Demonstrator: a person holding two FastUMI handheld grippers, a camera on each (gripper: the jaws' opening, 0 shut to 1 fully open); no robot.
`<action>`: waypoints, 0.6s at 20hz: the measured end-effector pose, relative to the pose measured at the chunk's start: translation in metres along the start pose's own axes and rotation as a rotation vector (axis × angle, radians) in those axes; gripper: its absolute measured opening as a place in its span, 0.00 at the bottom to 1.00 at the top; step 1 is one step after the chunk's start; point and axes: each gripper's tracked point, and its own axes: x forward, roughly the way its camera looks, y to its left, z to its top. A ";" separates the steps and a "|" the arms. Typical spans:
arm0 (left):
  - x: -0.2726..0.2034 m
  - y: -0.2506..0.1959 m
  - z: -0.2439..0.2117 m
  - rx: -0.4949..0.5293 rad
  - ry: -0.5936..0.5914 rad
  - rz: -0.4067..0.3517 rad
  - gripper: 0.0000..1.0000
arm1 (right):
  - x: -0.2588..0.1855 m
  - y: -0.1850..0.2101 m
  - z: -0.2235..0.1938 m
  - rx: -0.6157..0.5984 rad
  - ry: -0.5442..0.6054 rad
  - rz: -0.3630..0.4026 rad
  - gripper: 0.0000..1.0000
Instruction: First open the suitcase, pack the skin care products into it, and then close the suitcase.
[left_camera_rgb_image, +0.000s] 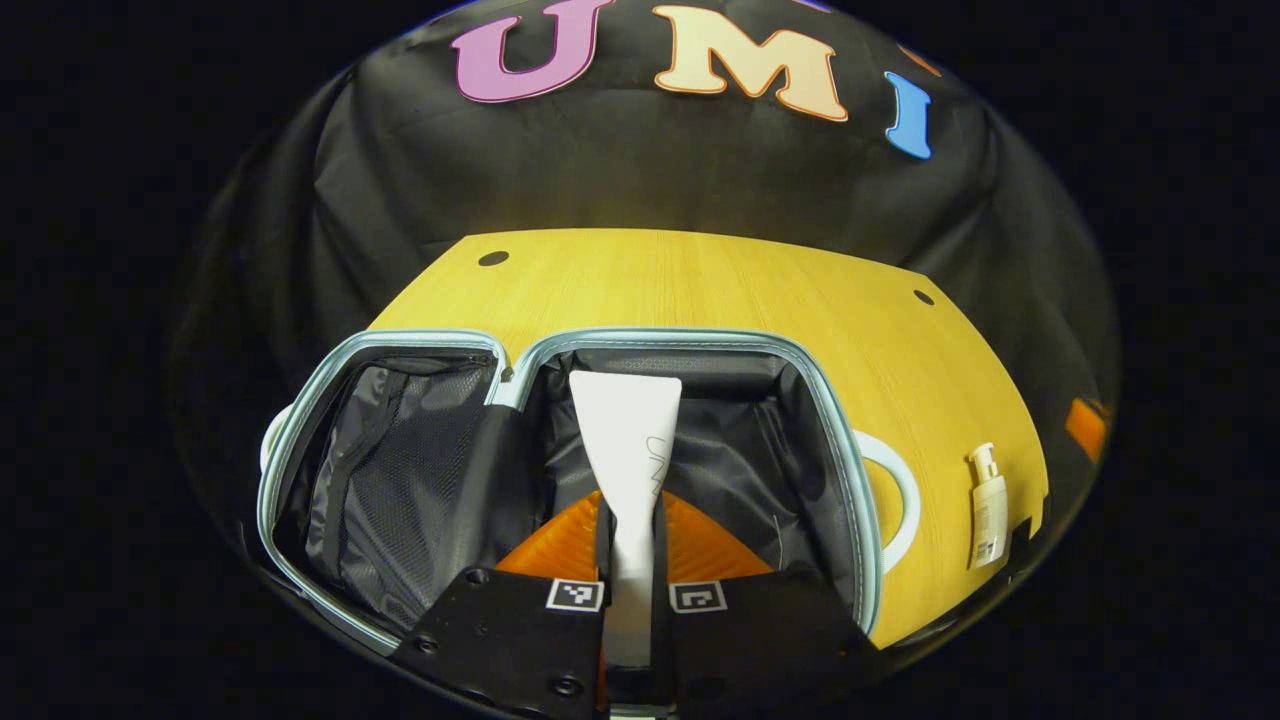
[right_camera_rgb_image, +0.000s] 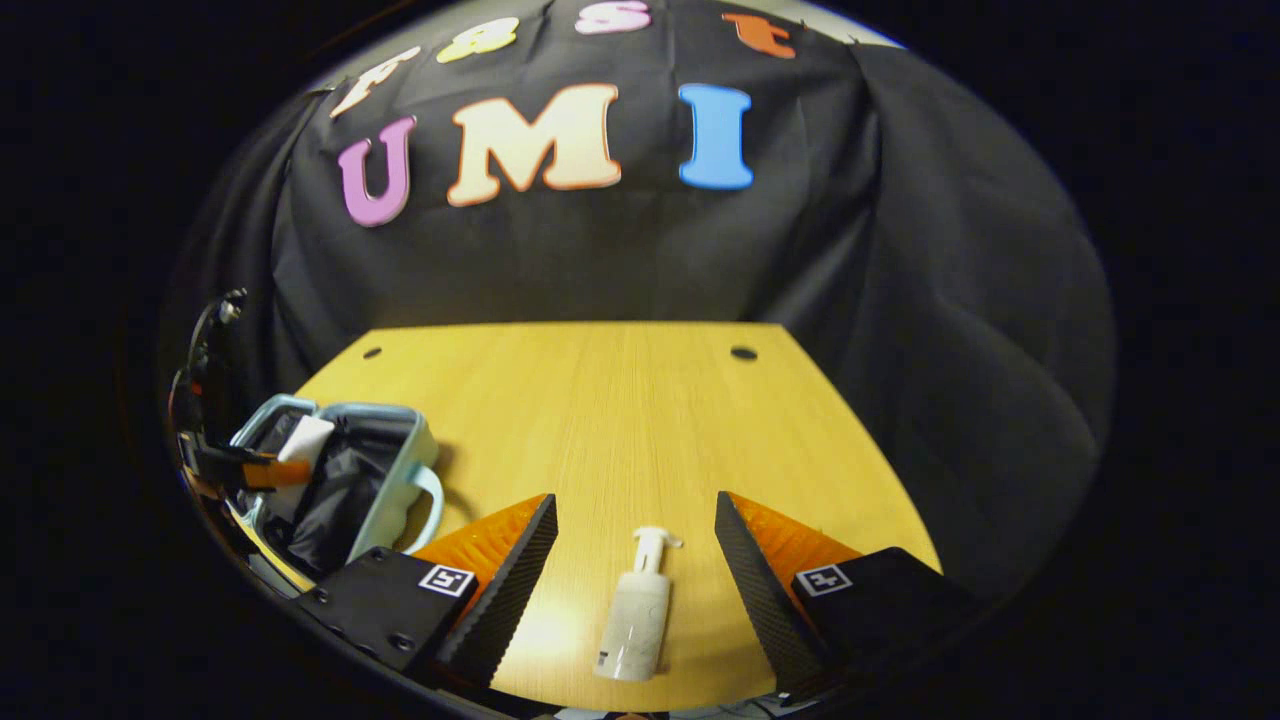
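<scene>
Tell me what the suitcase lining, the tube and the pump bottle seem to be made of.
Suitcase lining: dark woven fabric, slight sheen, creased, with a mesh pocket.
Tube: smooth matte white, probably soft plastic; flat crimped end.
Pump bottle: whitish, faintly speckled, likely hard plastic, though glass is possible.

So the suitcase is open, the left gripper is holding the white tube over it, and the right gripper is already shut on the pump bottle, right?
Not quite. The right gripper is open: in the right gripper view its fingers stand apart on either side of the pump bottle, which lies on the table untouched. The rest holds: the suitcase is open, and the left gripper holds the white tube over it.
</scene>
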 end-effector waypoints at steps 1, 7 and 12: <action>0.000 0.002 -0.001 0.000 -0.001 -0.004 0.10 | 0.010 0.000 -0.022 0.010 0.069 -0.001 1.00; -0.005 0.005 0.001 0.016 -0.003 -0.015 0.10 | 0.035 -0.009 -0.112 -0.011 0.348 -0.067 1.00; -0.008 0.006 0.005 0.017 -0.008 -0.024 0.10 | 0.039 -0.005 -0.134 -0.011 0.415 -0.039 0.71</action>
